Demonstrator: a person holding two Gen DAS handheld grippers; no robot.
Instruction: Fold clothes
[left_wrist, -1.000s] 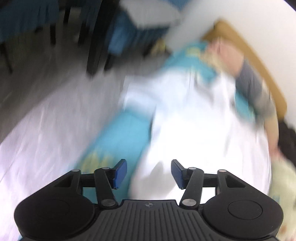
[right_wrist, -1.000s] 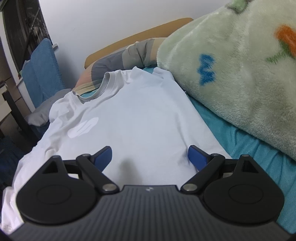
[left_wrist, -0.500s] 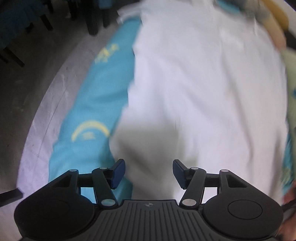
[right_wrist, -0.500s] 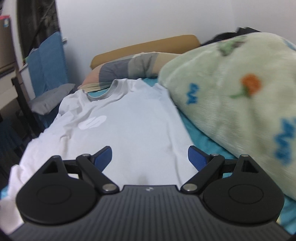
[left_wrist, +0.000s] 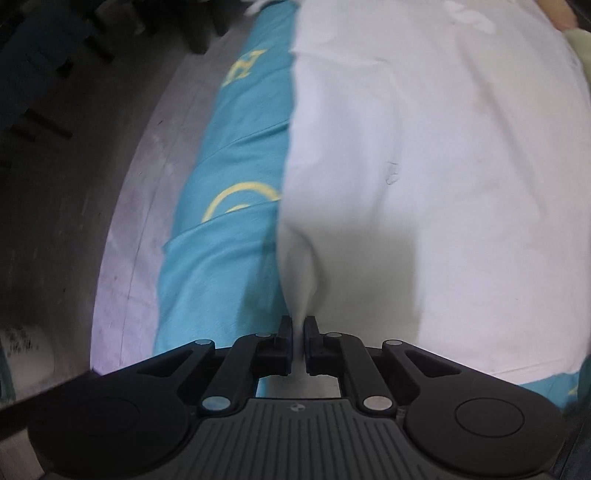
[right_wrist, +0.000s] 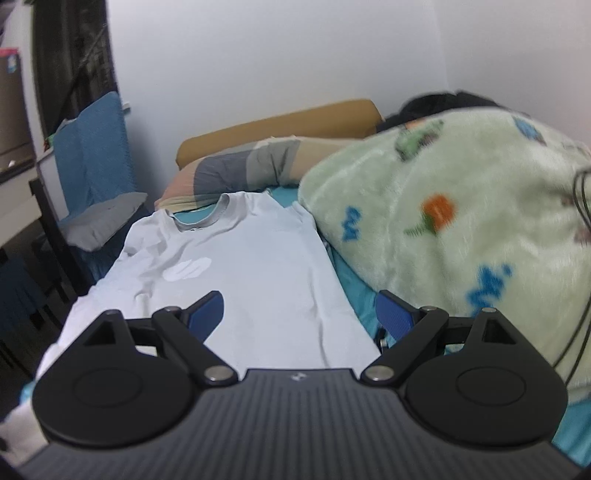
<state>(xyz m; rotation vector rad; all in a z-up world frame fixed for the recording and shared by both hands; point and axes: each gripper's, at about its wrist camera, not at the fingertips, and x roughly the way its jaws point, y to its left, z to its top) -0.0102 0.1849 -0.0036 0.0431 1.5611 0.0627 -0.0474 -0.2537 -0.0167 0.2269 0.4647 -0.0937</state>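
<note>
A white T-shirt (left_wrist: 424, 155) lies spread face up on a teal bedsheet (left_wrist: 229, 177). In the right wrist view the white T-shirt (right_wrist: 258, 280) shows its collar toward the pillows. My left gripper (left_wrist: 298, 328) is shut on a pinched fold at the shirt's left hem corner, and the cloth rises into the jaws. My right gripper (right_wrist: 299, 314) is open and empty, held above the shirt's right hem side, with its right finger over the sheet beside the blanket.
A thick pale green blanket (right_wrist: 461, 229) is heaped along the shirt's right side. Striped pillows (right_wrist: 243, 170) and a tan headboard (right_wrist: 280, 125) lie beyond the collar. A blue-covered chair (right_wrist: 92, 158) stands left of the bed. The bed edge and grey floor (left_wrist: 74, 192) are at left.
My left gripper dropped to the shirt's hem corner and closed on it. My right gripper drew back and rose, staying open.
</note>
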